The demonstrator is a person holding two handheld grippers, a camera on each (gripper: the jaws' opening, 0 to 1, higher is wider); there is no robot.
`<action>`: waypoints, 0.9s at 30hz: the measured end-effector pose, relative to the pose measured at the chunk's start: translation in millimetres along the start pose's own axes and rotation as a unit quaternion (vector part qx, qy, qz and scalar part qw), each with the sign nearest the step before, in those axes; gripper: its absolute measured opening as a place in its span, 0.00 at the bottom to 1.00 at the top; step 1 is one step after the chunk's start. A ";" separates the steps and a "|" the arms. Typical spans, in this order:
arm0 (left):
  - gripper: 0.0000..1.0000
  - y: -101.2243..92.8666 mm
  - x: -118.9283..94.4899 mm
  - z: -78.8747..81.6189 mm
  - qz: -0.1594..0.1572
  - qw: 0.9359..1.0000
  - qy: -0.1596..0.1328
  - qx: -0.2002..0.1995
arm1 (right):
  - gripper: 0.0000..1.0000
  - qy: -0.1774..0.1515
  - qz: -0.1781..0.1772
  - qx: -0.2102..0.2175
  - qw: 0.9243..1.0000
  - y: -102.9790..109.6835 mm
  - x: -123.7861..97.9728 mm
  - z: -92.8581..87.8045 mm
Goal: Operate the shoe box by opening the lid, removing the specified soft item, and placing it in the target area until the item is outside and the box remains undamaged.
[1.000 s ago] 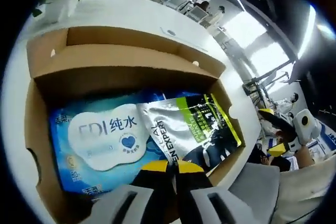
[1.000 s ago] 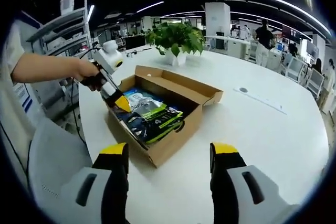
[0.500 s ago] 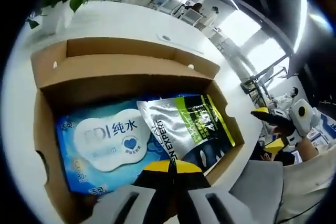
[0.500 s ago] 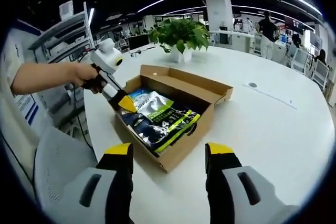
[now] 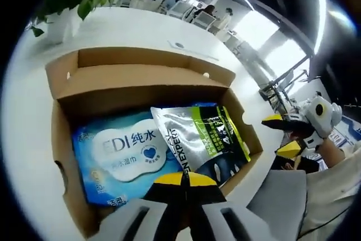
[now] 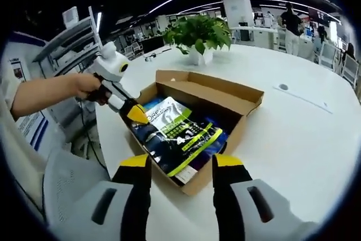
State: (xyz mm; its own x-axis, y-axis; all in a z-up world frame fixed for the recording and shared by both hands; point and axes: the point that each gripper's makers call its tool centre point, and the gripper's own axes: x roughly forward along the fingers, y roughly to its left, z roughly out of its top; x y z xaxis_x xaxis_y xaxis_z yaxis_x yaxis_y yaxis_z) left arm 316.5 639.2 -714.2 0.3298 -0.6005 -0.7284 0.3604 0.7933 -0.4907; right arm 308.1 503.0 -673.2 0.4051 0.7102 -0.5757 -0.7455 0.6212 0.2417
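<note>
Left tool: nearest item in the left gripper view. I read its yellow tips as pressed together at the near wall of the box, seemingly pinching the near edge of the silver pouch; the contact itself is hidden under the tips, so the grip is my judgement. In the right gripper view the same tool sits at the box's side wall, held by a hand.

Right tool: jaws apart, holding nothing, poised just outside the near corner of the box.

Shoe box: brown cardboard, lid folded back flat on the far side, walls whole. It stands on the white desk, toward the edge nearest me.

Silver pouch: silver and green with black print, lying partly on top of the wipes, still inside the box. I take this as the soft item to remove.

Wipes pack: blue, flat on the box floor, beside and under the pouch.

Handling note, step in hand: lifting the pouch out. I would raise the left tool straight up until the pouch clears the wall, not drag it across the cardboard rim, which could crease. If the pouch sags or slips, I would bring the open right tool to its free end for support. Keep the wipes pack from riding up with it.

Potted plant: far side of the desk, beyond the box, well clear of the lift path.

Open desk to the right of the box: a likely target area, by my guess.
</note>
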 end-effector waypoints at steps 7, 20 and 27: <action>0.00 8.9 -9.1 0.2 0.005 1.000 -0.009 0.002 | 0.37 0.028 0.015 -0.009 0.999 7.3 19.8 0.8; 0.00 12.8 -14.3 -2.3 0.008 1.000 -0.016 0.001 | 0.30 0.092 0.023 -0.012 0.995 9.8 50.3 -11.7; 0.00 13.9 -13.3 -1.1 0.005 1.000 -0.018 0.007 | 0.26 0.127 0.015 0.011 0.992 6.8 60.5 -19.9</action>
State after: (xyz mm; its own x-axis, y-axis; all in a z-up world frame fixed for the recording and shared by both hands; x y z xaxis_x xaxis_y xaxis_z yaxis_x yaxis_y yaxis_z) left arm 316.2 658.3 -711.8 0.3651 -0.5957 -0.7154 0.3689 0.7982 -0.4763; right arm 317.0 543.5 -721.9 0.2353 0.6241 -0.7451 -0.7420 0.6105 0.2770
